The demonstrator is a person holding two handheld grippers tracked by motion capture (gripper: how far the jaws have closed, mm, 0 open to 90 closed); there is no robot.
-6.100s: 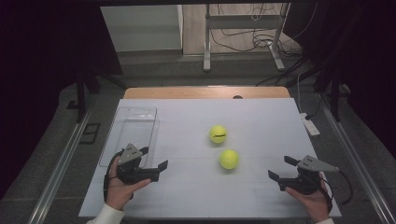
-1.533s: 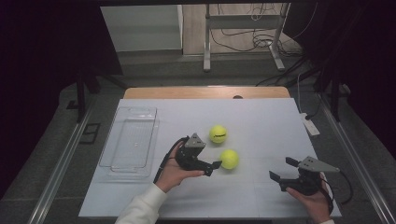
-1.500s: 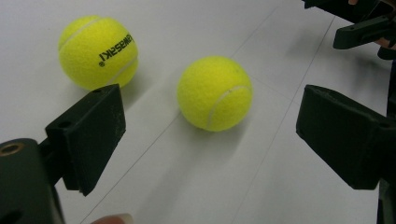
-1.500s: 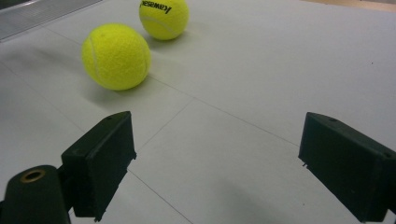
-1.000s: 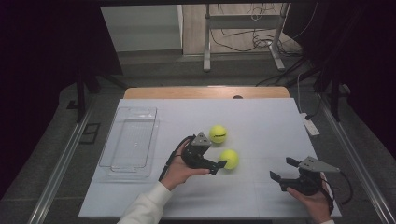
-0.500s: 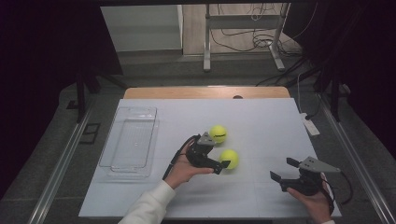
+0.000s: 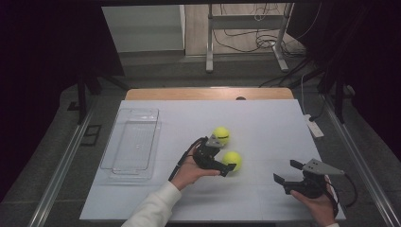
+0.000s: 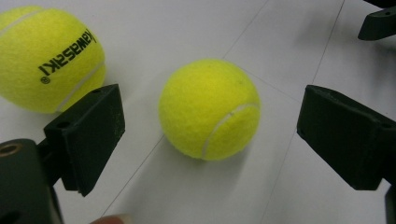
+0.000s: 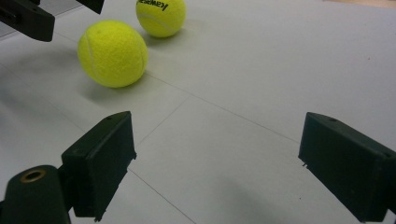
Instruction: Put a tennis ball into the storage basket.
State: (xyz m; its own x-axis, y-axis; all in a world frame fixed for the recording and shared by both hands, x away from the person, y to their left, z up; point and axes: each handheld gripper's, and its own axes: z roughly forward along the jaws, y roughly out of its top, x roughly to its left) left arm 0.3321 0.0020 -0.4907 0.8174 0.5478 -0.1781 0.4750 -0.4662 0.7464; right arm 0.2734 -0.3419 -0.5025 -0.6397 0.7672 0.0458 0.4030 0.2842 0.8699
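Your left gripper (image 8: 210, 140) is spread around the near ball (image 8: 209, 109); closing off-centre, you risk squirting it into the far ball (image 8: 49, 56). The right gripper (image 7: 289, 176) idles spread.

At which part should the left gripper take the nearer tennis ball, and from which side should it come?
Grip the nearer ball across its widest middle, coming level from the side the left gripper already faces. Being round, it would slip from an off-centre grip, and the open fingers already flank it. The other ball lies apart, to one side.
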